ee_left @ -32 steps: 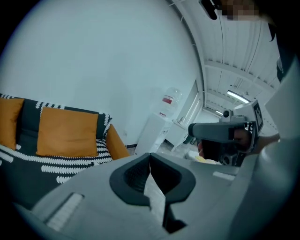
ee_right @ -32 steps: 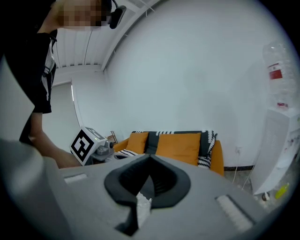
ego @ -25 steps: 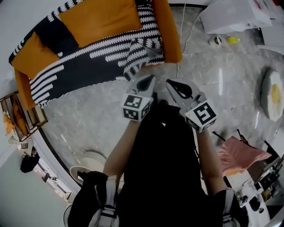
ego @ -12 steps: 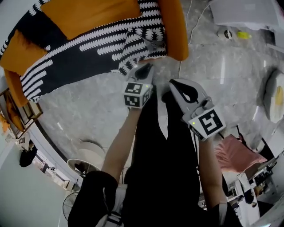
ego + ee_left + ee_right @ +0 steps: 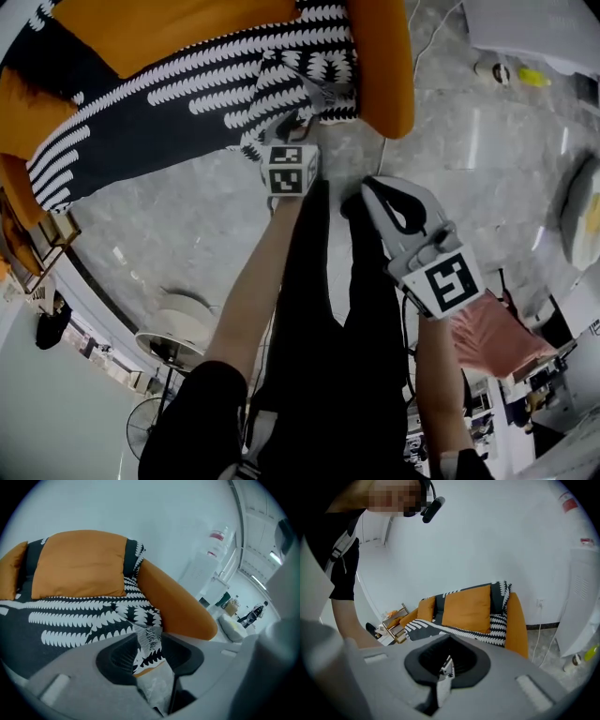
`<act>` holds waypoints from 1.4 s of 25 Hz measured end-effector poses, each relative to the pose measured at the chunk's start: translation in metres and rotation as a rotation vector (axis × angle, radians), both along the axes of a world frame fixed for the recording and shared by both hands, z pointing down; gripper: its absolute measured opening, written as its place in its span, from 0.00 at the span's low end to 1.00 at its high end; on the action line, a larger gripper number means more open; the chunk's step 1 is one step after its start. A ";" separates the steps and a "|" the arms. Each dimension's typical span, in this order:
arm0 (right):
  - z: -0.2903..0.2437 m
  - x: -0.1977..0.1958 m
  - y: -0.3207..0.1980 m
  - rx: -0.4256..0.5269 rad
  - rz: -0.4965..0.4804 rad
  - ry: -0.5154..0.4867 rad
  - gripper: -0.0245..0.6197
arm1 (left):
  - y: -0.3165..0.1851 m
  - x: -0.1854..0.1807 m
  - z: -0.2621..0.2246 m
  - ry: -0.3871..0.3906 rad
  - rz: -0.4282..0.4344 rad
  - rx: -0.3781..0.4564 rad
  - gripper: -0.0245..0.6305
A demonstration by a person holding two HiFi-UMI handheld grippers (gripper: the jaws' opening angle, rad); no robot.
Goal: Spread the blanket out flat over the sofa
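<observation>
With your left hand-held gripper (image 5: pixel 149 643) just opened, the bunched corner of the blanket (image 5: pixel 148 620) sitting loose between its jaws on the sofa (image 5: pixel 174 597), and your right hand-held gripper (image 5: pixel 446 662) closed and empty, only that corner appears left to flatten.

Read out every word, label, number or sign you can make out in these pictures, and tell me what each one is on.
No words or numbers can be read anywhere.
Red label on the water bottle: too blurred to read.
Square markers on the cube of the left gripper and on the cube of the right gripper: black-and-white patterns, no letters.
</observation>
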State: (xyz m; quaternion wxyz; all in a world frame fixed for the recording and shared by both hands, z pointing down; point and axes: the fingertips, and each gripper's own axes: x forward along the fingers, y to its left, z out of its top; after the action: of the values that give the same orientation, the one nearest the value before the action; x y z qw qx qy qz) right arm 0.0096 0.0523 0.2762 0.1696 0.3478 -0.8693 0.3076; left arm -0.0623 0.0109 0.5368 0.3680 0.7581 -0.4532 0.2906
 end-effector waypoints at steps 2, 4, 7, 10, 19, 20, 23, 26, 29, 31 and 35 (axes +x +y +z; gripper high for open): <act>0.010 0.000 -0.003 -0.015 0.000 -0.002 0.04 | -0.003 -0.002 0.023 -0.020 -0.042 -0.029 0.35; 0.018 0.000 -0.006 -0.029 0.005 -0.007 0.04 | -0.005 -0.006 0.044 -0.040 -0.100 -0.063 0.40; 0.027 0.000 -0.006 -0.052 0.017 -0.009 0.04 | -0.007 -0.011 0.063 -0.069 -0.157 -0.085 0.40; 0.033 0.003 -0.001 -0.084 0.040 -0.009 0.04 | -0.007 -0.011 0.076 -0.099 -0.170 -0.097 0.43; 0.049 0.007 0.001 -0.134 0.072 0.002 0.04 | -0.007 -0.011 0.120 -0.183 -0.149 -0.163 0.46; 0.049 0.007 0.001 -0.135 0.075 0.001 0.04 | -0.006 -0.011 0.122 -0.189 -0.141 -0.167 0.46; 0.049 0.004 0.003 -0.143 0.082 0.000 0.04 | -0.006 -0.013 0.126 -0.203 -0.121 -0.171 0.42; 0.052 0.003 0.004 -0.149 0.085 0.000 0.04 | -0.006 -0.014 0.129 -0.220 -0.099 -0.178 0.38; 0.053 0.004 0.006 -0.153 0.087 0.001 0.04 | -0.005 -0.015 0.132 -0.242 -0.070 -0.185 0.37; 0.053 0.003 0.005 -0.146 0.088 -0.013 0.04 | -0.005 -0.017 0.136 -0.262 -0.048 -0.178 0.34; 0.054 0.002 0.005 -0.134 0.095 -0.032 0.04 | -0.006 -0.022 0.137 -0.288 -0.042 -0.163 0.23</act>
State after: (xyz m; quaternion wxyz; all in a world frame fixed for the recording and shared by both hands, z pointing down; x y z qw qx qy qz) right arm 0.0119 0.0572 0.3304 0.1639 0.3715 -0.8318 0.3784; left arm -0.0846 0.0047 0.6738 0.3657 0.6665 -0.4920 0.4242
